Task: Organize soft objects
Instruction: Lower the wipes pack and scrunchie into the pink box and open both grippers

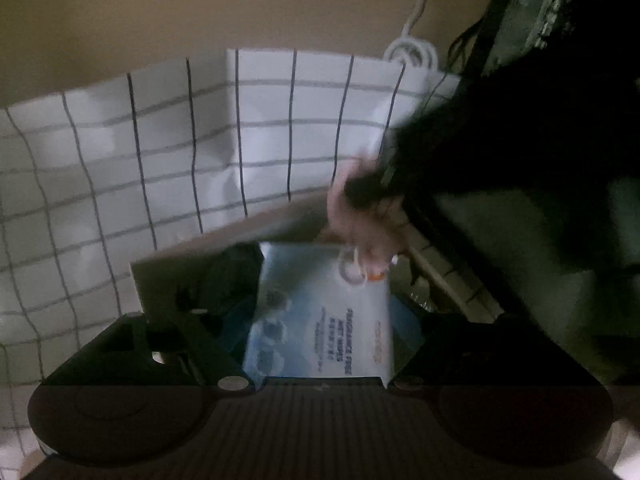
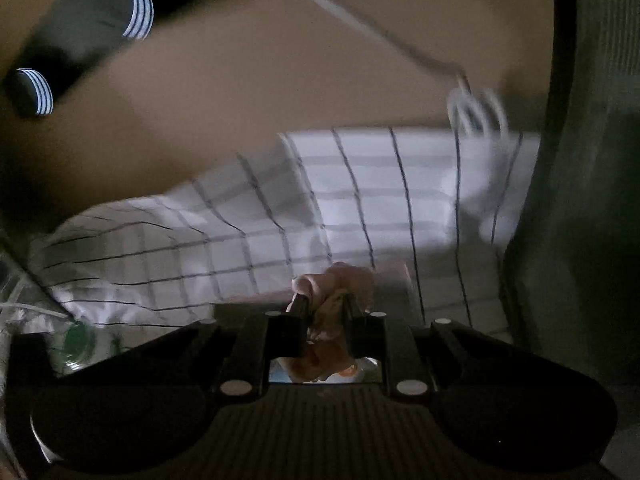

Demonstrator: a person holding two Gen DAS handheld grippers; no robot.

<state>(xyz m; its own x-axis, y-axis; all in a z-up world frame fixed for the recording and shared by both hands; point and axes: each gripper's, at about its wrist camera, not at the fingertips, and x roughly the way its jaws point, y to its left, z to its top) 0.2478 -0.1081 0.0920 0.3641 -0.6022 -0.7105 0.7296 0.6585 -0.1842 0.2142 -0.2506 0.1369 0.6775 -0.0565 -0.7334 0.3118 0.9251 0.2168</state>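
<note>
Right gripper (image 2: 326, 312) jaws pinching a pink soft toy (image 2: 340, 284); left jaws spread over the blue wet-wipes pack (image 1: 320, 316). Next: probably lower it into the checked fabric bin (image 1: 160, 152).

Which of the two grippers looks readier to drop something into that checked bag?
The right gripper, probably. It is already shut on a pinkish soft toy, right over the checked bag. The left gripper's jaws stand open, holding nothing, above a wipes pack.

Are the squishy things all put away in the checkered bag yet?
Not yet. A wet wipes pack already lies in the checkered bag. The right claw is shut on a pinkish soft toy, above the bag. That toy remains to be dropped in; I can't see others waiting.
</note>
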